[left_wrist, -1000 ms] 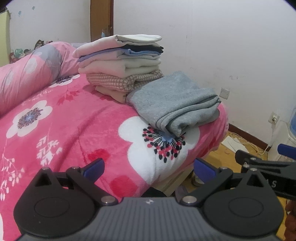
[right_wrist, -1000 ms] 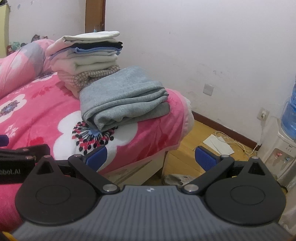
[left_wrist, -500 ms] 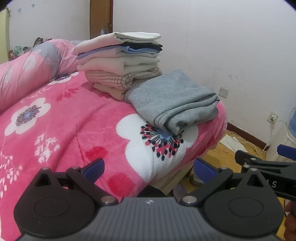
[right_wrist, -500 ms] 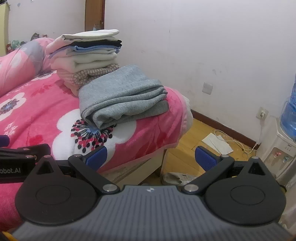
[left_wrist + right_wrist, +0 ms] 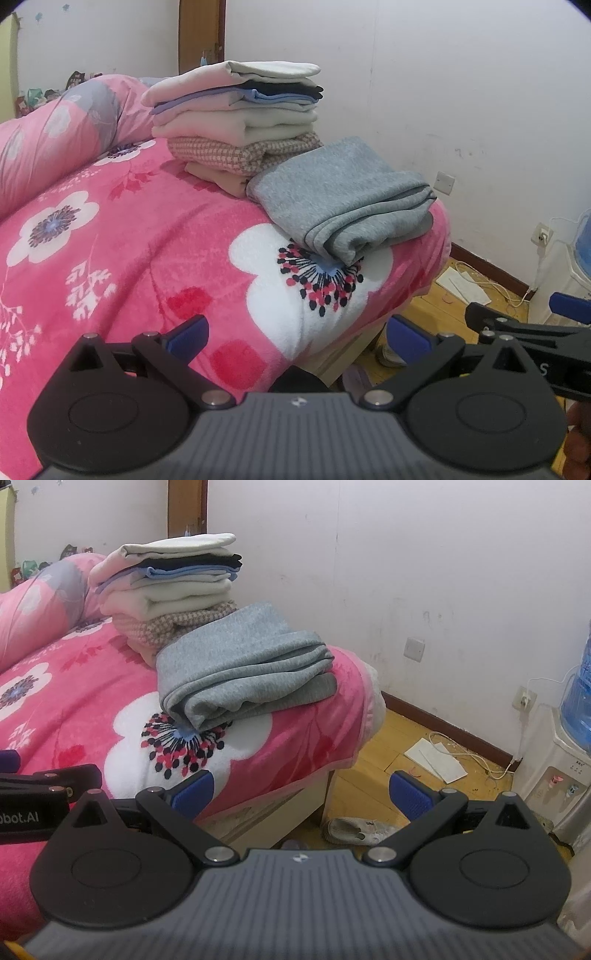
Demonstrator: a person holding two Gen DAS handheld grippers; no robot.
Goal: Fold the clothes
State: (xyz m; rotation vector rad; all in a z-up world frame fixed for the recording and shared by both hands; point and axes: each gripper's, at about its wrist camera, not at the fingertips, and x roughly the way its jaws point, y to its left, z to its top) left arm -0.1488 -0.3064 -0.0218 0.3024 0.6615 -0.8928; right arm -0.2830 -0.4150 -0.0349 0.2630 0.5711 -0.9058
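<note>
the grey garment sits folded near the foot corner of the bed, touching the taller stack of folded clothes behind it. looks like soft, thickish knit — light, floppy, probably slides layer on layer, so i'd pinch through all the layers at the rolled front edge. left gripper and right gripper both hang spread wide with nothing between the pads, well short of the cloth. no bins or baskets in view.
</note>
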